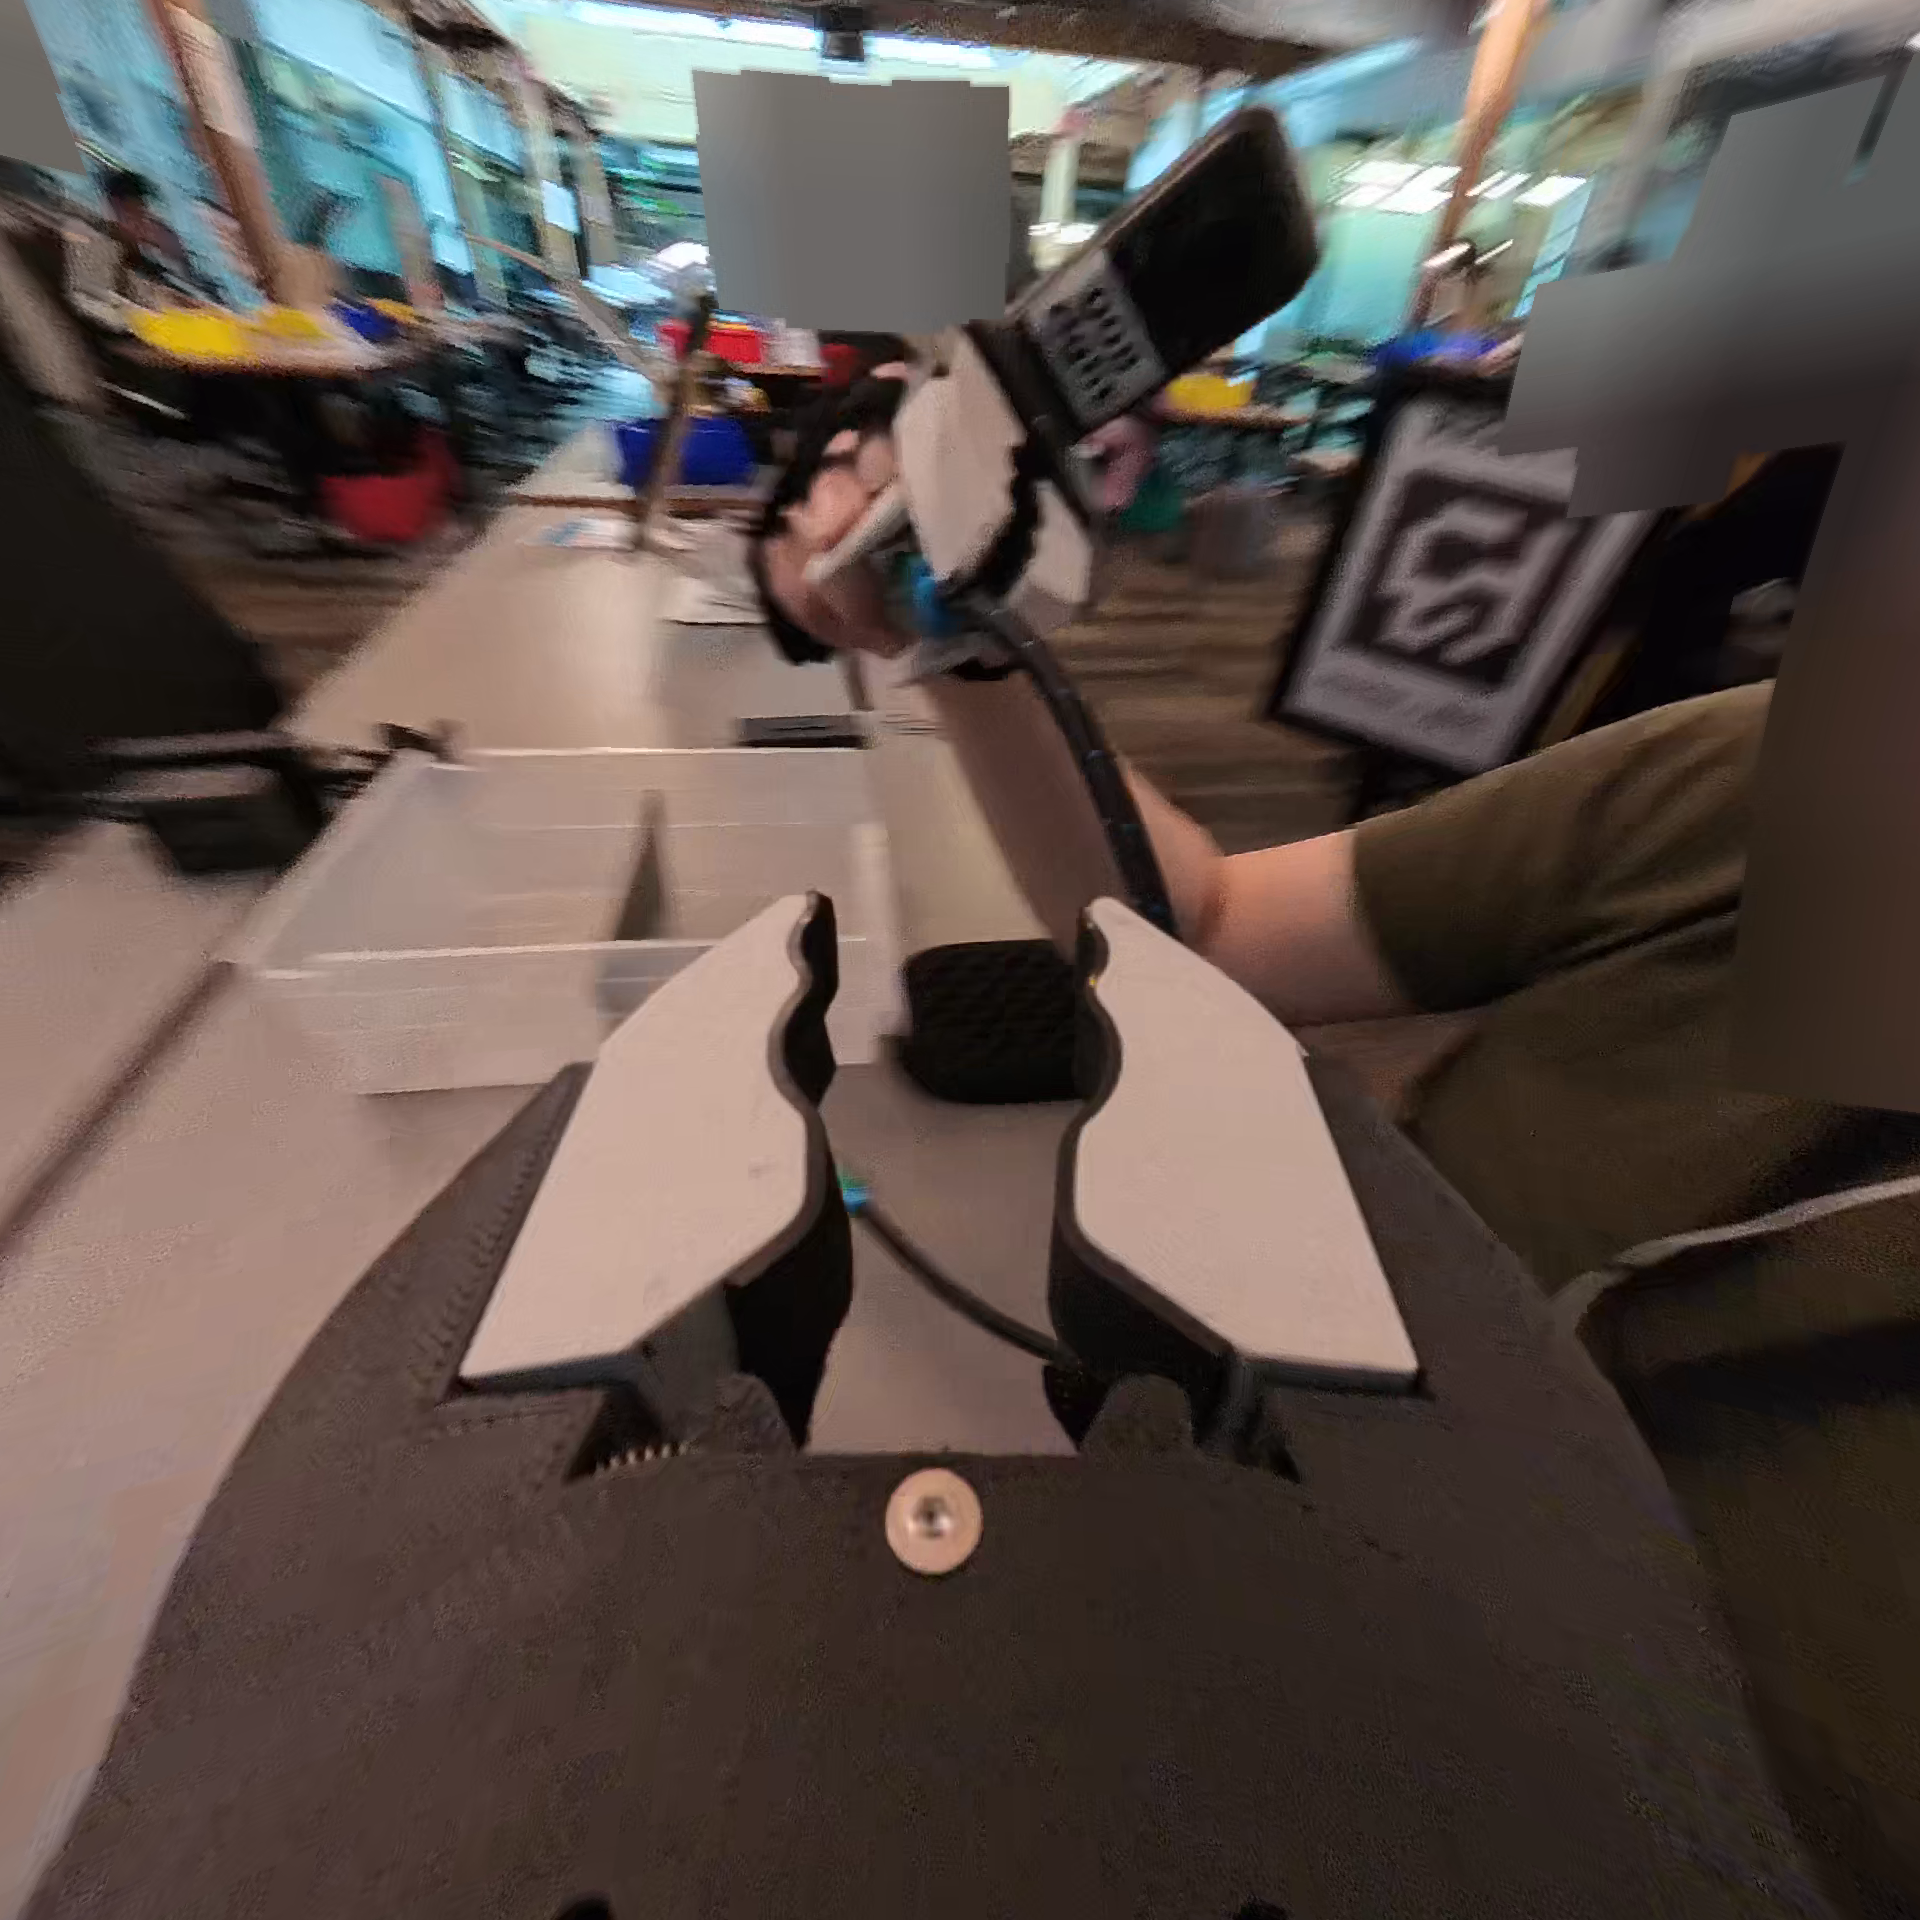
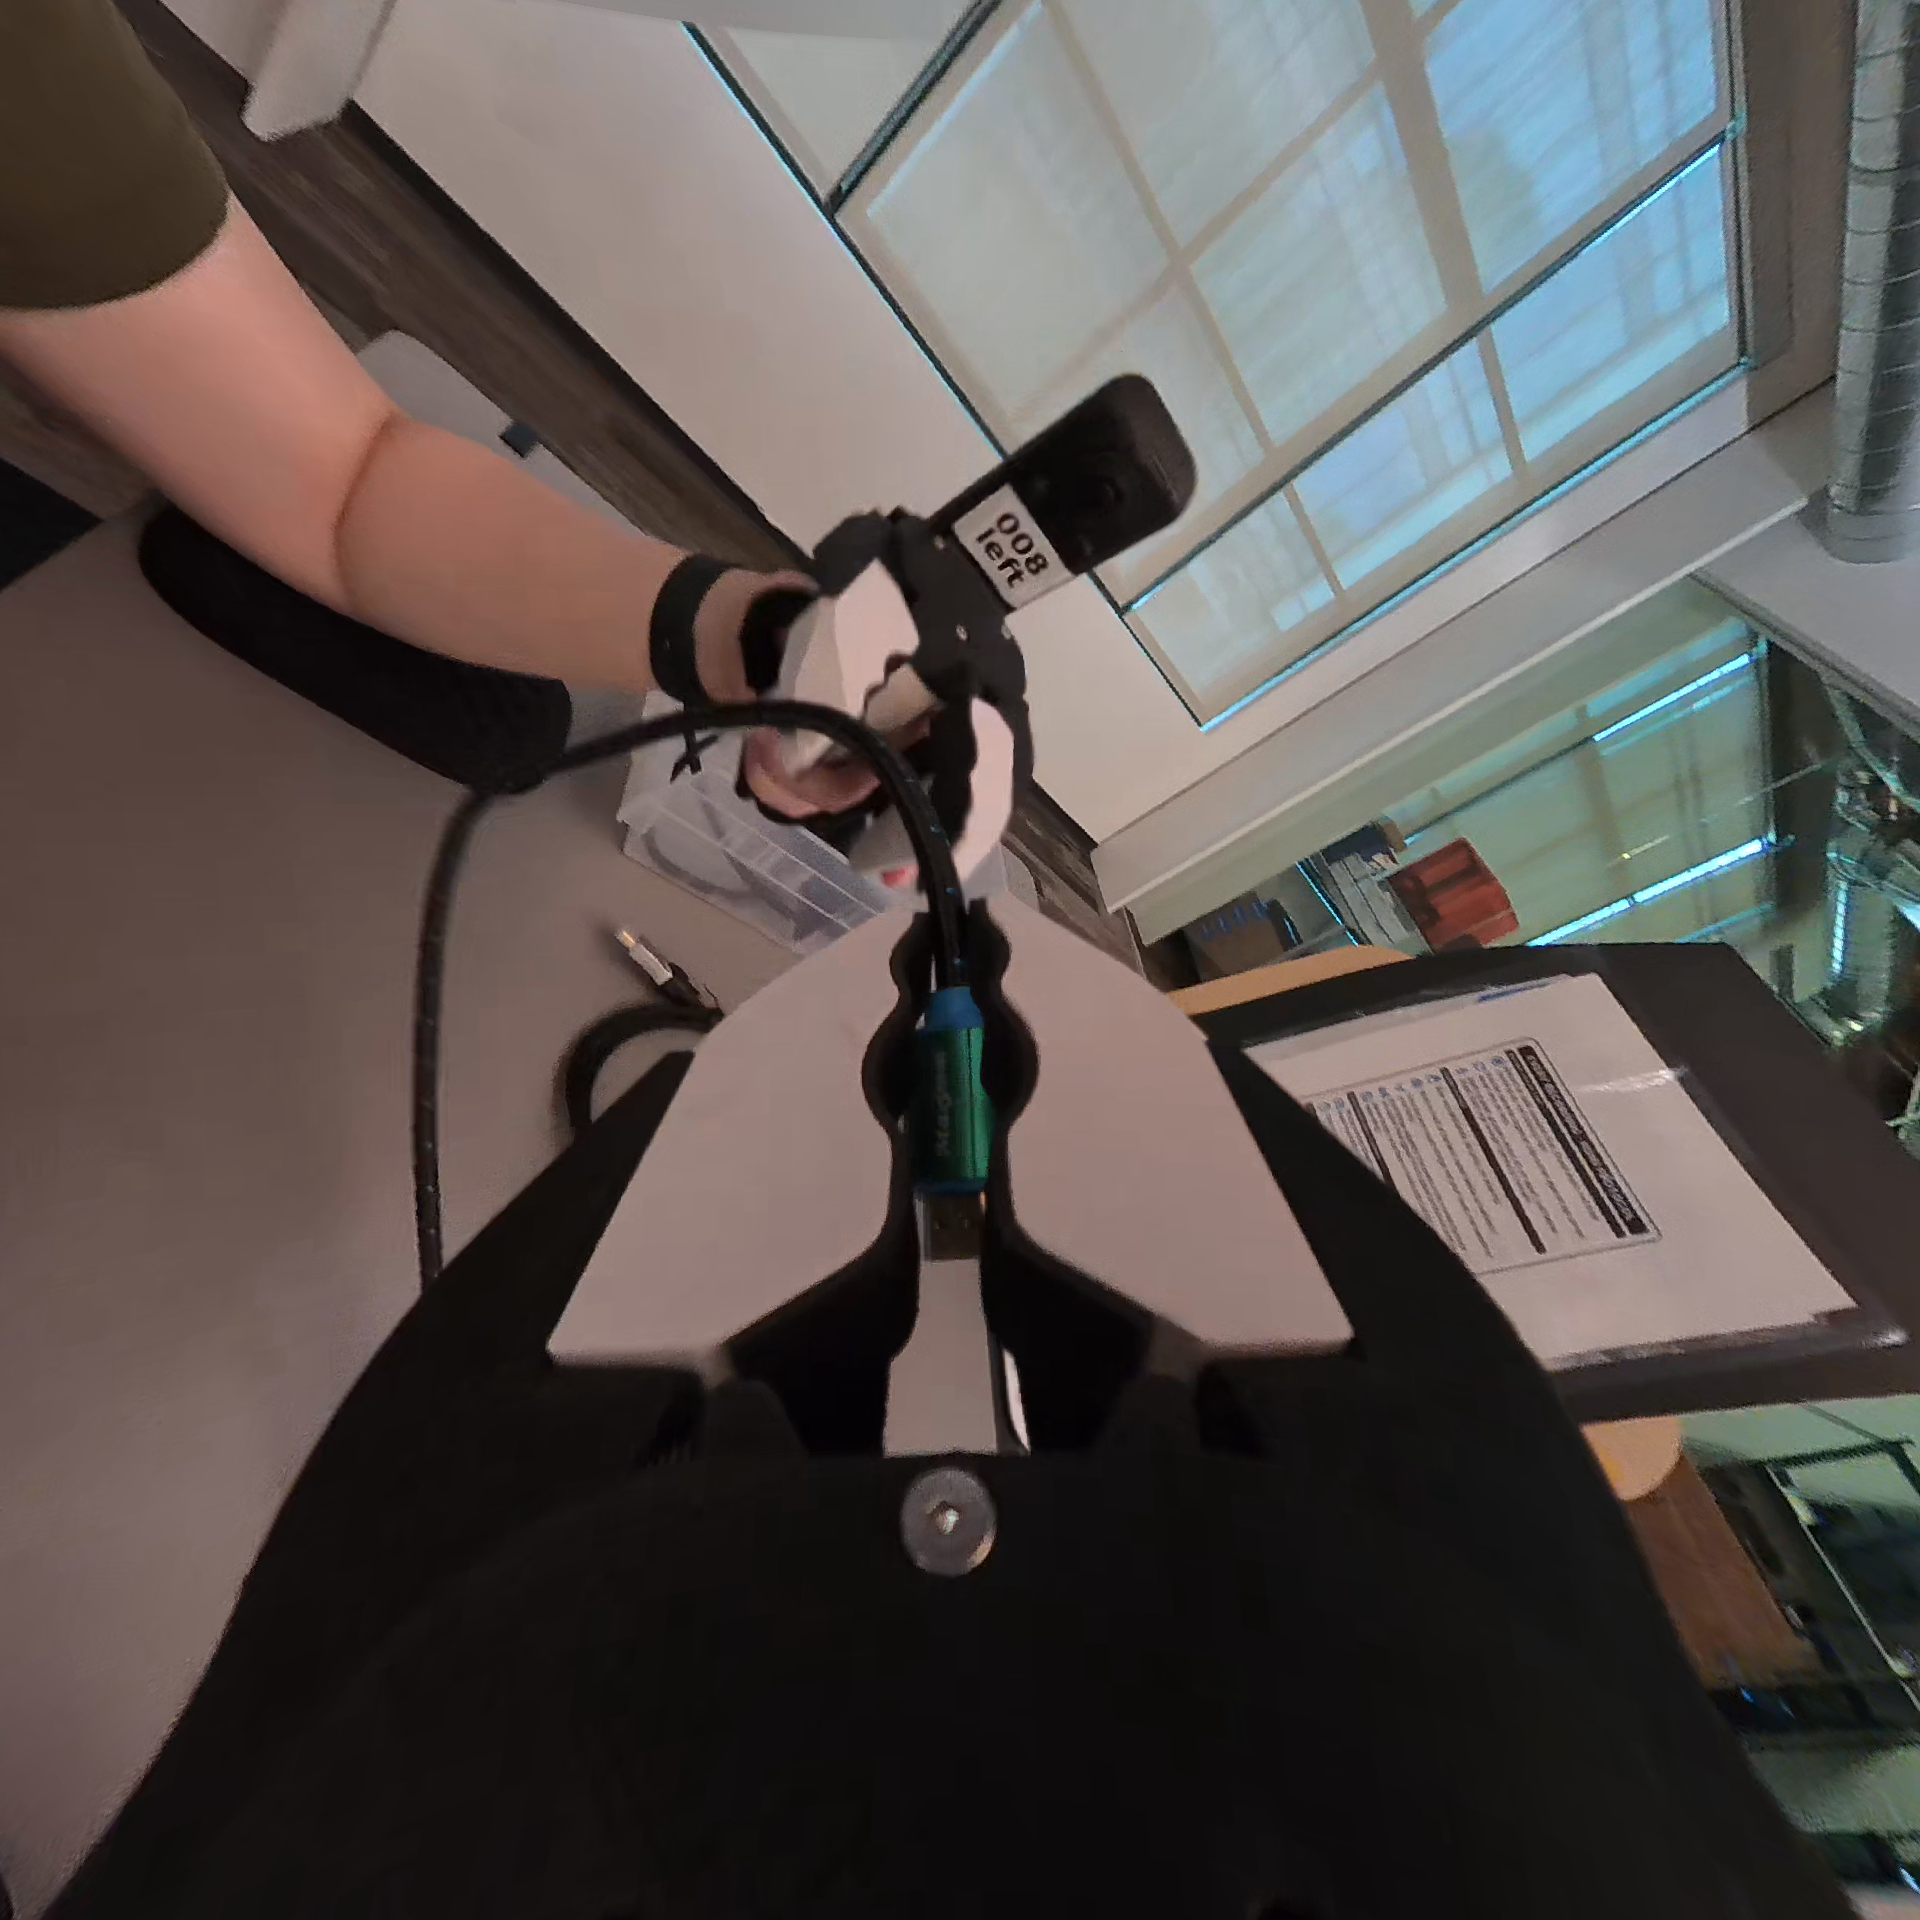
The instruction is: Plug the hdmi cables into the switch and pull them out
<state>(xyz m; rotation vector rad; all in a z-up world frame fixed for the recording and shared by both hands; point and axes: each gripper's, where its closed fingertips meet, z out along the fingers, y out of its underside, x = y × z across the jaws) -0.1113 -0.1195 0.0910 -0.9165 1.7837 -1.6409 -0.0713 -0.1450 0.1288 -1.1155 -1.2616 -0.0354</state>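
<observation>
The right tool is clamped on a green HDMI plug, held above the bench; the left tool stands apart, seemingly empty.

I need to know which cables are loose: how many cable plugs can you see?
2. A green-and-blue metal-tipped HDMI plug is clamped in the right gripper; a small silver-tipped plug lies on the pale table. Others may be hidden.
</observation>
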